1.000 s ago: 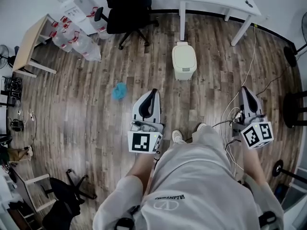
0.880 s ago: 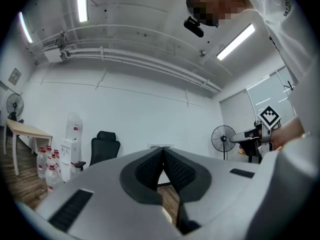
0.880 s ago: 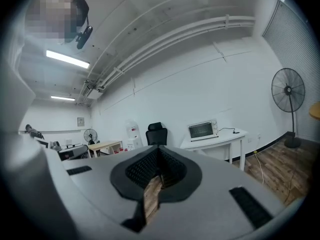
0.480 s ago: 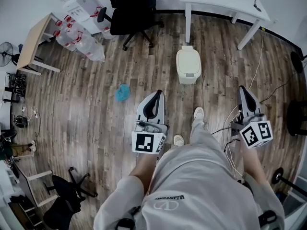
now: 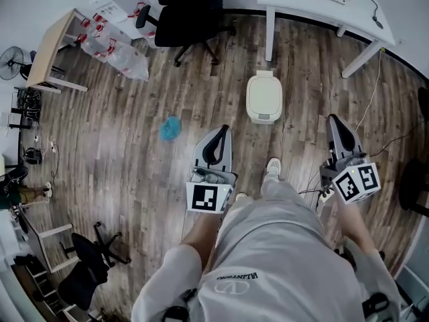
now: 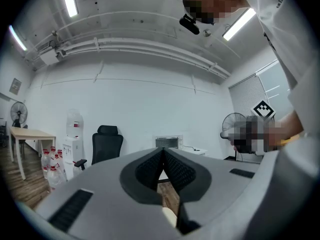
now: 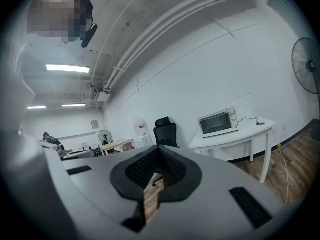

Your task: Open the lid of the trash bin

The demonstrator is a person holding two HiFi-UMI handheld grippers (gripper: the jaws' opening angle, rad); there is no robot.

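Look for the trash bin point(image 5: 264, 98) on the wood floor point(image 5: 134, 153), lid down, just near of the white table point(image 5: 355, 12), long axis running near to far. Lies far of both grippers, between them. Judged closer to the left gripper point(image 5: 221, 129) than the right gripper point(image 5: 332, 119). Fingers pressed together on both, pinching nothing.

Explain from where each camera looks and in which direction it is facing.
Head view: on the person's head, facing steeply down at the floor and bin; shows their legs, left tool, right tool.
Left tool view: on the left tool, facing forward along its shut jaws toward the chair; a sleeve at right.
Right tool view: on the right tool, facing forward along its shut jaws toward the desk; the person at upper left.
Shared: all three show the chair.
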